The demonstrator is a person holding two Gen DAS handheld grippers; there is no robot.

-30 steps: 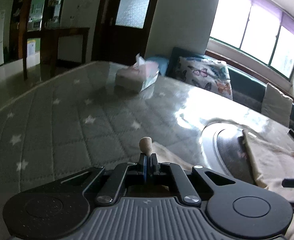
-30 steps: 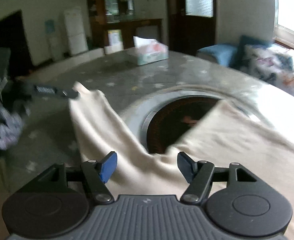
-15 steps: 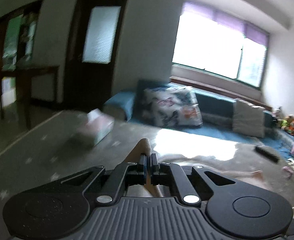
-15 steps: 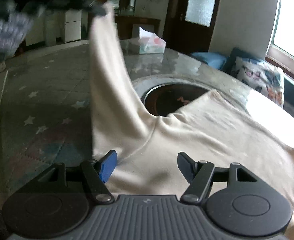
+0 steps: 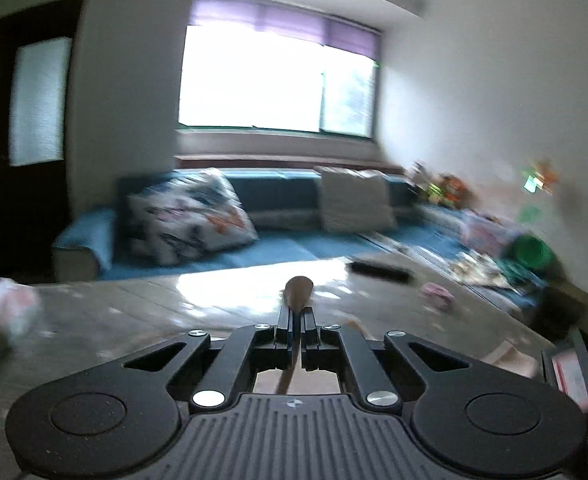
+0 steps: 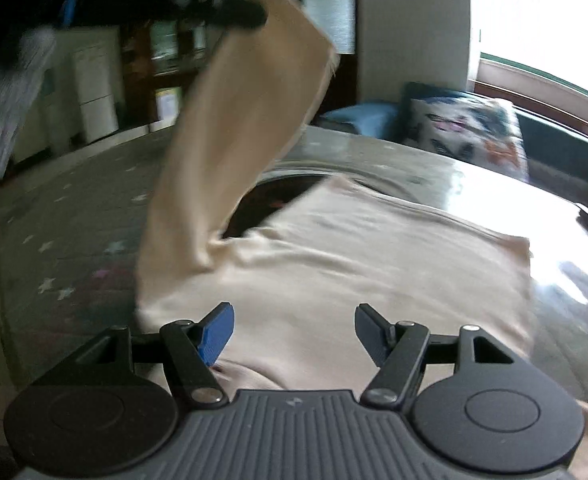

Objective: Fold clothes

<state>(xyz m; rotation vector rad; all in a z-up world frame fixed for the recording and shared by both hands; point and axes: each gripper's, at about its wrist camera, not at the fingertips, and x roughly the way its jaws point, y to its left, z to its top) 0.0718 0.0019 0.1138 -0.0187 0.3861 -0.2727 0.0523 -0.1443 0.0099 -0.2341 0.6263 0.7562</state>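
In the right wrist view, a grey star-patterned table [image 6: 66, 216] fills the nine o'clock side. Above it, at eleven o'clock, the left gripper [image 6: 254, 16] is pinched onto the cuff end of a sleeve [image 6: 230, 152], which hangs lifted as a long, smooth, slightly blurred band running down toward seven o'clock, where it joins the rest of the garment. The cream shirt [image 6: 374, 264] is plain, soft-looking and pale beige; its body lies flat on the table from centre to four o'clock, with a few shallow creases near the sleeve joint, partly covering a dark round inset [image 6: 278, 196] in the tabletop. The right gripper [image 6: 294, 330] hovers low over the near hem at six o'clock, its fingers spread wide apart and holding nothing.

In the left wrist view, the left gripper [image 5: 295, 320] shows its fingers pressed together on a thin fold of cloth, a small nub poking past the tips at twelve o'clock. A patterned cushion [image 5: 186, 216] sits at ten o'clock.
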